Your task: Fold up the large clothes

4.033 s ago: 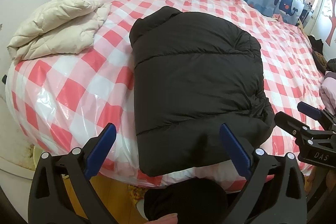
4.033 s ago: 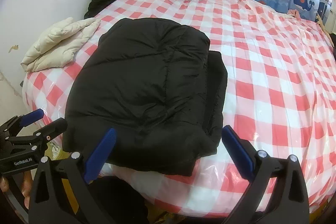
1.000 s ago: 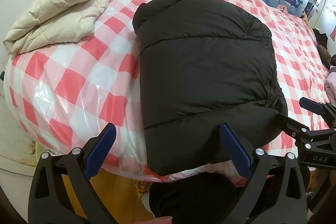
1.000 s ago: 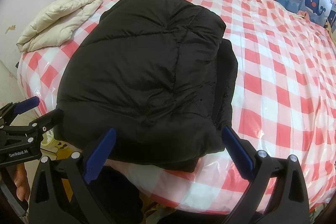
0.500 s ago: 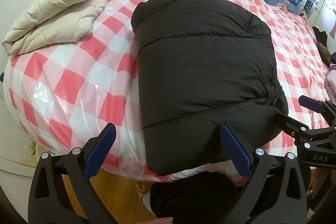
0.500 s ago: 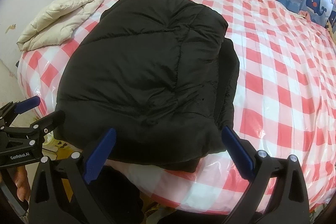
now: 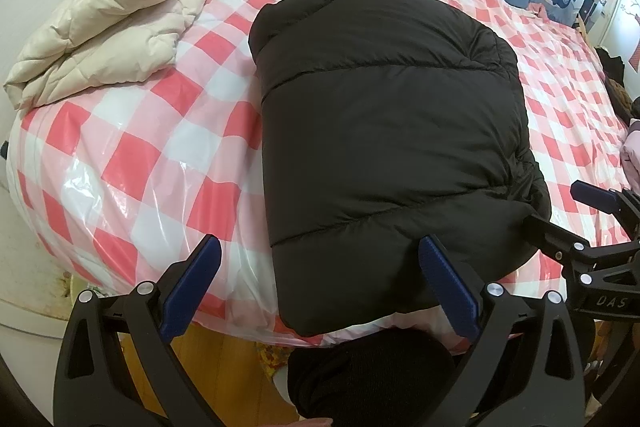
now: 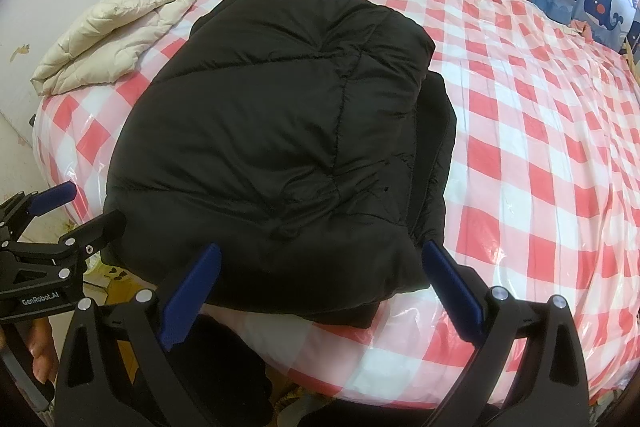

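L fingers: left gripper (image 7: 318, 287) spread wide, gripping nothing; right pad over hem of black puffer jacket (image 7: 384, 131), left pad over checkered bed cover (image 7: 132, 155).
L view jacket: folded, flat near bed edge; right gripper (image 7: 560, 207) at its right corner.
R fingers: right gripper (image 8: 320, 291) wide apart, empty; near hem of jacket (image 8: 280, 147) betw. pads.
R view extras: left gripper (image 8: 86, 209) at jacket's left edge; cream jacket (image 8: 112, 39) apart, far left.

Two readable marks, both white on black gripper bodies. "DAS" on side of right gripper (image 7: 592, 227), seen at right edge of left wrist view. "GenRobot.AI" on side of left gripper (image 8: 76, 215), at left edge of right wrist view. No other legible text or nos.
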Available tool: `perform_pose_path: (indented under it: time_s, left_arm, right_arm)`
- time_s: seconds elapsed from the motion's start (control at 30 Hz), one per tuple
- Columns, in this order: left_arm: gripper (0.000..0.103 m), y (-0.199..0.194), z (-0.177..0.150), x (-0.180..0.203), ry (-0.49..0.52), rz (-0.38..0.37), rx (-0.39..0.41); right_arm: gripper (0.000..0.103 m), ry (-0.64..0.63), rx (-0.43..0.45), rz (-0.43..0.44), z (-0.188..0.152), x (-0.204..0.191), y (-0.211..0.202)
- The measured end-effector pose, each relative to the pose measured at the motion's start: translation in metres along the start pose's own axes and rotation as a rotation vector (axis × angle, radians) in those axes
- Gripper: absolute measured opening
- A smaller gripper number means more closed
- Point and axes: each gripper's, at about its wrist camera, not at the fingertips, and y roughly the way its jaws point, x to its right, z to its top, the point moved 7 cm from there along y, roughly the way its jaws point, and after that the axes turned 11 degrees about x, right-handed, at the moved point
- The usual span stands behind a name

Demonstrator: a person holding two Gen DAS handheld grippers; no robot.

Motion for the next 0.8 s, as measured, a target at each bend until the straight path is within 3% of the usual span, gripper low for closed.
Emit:
perform_pose_path:
  time_s: [0.23, 0.4, 0.6, 0.8]
  left_arm:
    - [0.095, 0.001, 0.006, -0.002, -0.018, 0.009, 0.014]
    - [0.095, -0.001, 0.005, 0.005, -0.038, -0.077, 0.004]
    - [0.095, -0.01, 0.01, 0.011, 0.077, 0.033, 0.053]
    - [0.095, -0.005, 0.005, 0.004, 0.036, 0.024, 0.003]
  right_arm:
    - [0.097, 0.0, -0.001, 0.001, 0.0, -0.001, 0.0]
    - [0.097, 0.0, -0.007, 0.01, -0.002, 0.0, 0.002]
    - [0.097, -0.002, -0.006, 0.012, -0.002, 0.001, 0.0]
    - [0.097, -0.003, 0.002, 0.015, 0.001, 0.005, -0.004]
